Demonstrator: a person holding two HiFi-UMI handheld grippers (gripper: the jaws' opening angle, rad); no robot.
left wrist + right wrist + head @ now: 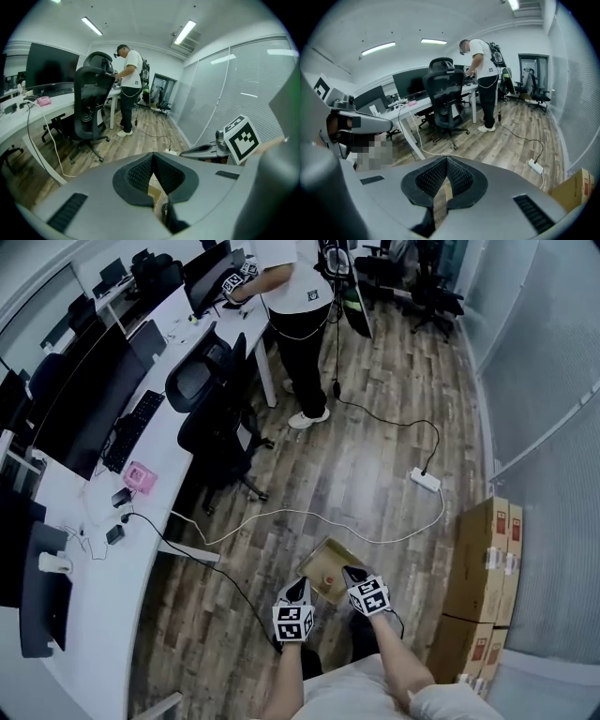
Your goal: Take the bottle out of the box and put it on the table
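1. Left gripper (152,157): jaws pressed together at the tips, nothing pinched. A bit of brown cardboard shows through the gap under the tips.
2. Right gripper (446,159): same deal, jaws closed tip to tip and empty, with a sliver of cardboard peeking through below.
3. In the head view, both grippers sit side by side low in the frame, angled down at the floor. The open cardboard box (328,570) lies on the wooden floor (309,474) right ahead of them. The right one's tip is at the box's near right edge, and the left one's is just beside its near left corner.
4. As for the bottle, all I can make out is a small reddish dot (329,579) inside the box. It's too small to say whether that's it.
5. Further out, the long white worktop (94,615) runs down the left side, well apart from the box, with monitors and a keyboard (131,427) on it. There's a black office chair (211,413) next to it, and another person (295,315) stands at its far end.
6. A white power strip (425,480) lies on the floor beyond the box, and stacked cartons (487,559) stand near its right.
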